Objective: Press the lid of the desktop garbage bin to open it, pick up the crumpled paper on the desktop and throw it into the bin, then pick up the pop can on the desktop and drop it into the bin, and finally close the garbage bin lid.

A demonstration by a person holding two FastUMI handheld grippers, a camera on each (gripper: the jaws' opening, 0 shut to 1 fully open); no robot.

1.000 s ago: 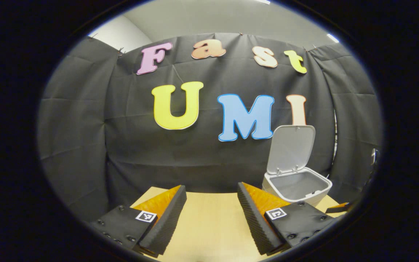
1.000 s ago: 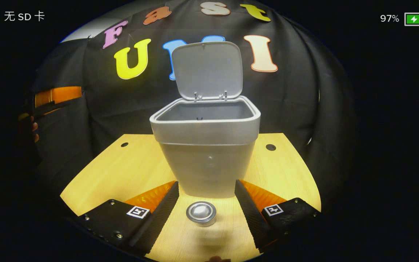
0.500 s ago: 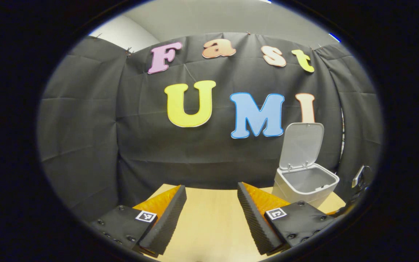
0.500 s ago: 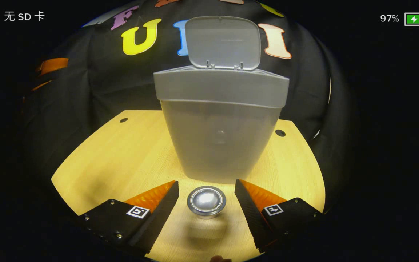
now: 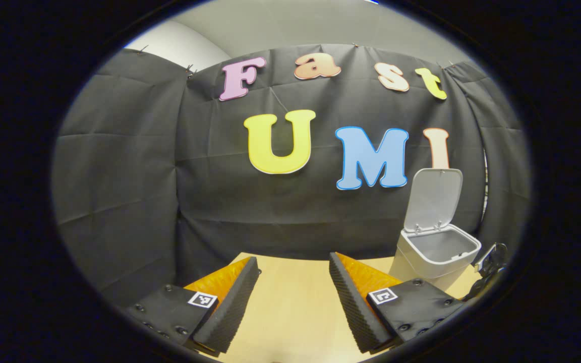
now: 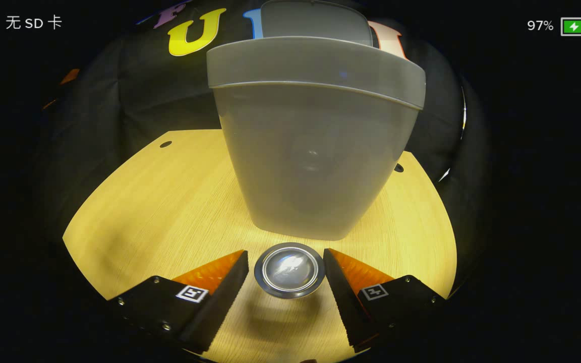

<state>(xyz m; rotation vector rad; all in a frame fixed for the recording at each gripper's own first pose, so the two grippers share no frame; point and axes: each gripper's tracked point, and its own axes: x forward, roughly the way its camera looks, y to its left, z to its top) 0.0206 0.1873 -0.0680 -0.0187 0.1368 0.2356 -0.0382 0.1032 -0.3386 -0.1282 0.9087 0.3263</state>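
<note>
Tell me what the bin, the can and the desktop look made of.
Bin: seemingly moulded grey plastic, smooth and matte, with one-piece rounded walls. Pop can: metal, probably aluminium, with a shiny domed end that mirrors the light. Desktop: pale wood or wood-look laminate; fine grain lines show, but which is unclear.

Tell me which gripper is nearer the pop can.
Right. The right gripper has the pop can between its open jaws, in front of the bin. The left gripper hovers over bare table beside the bin.
</note>
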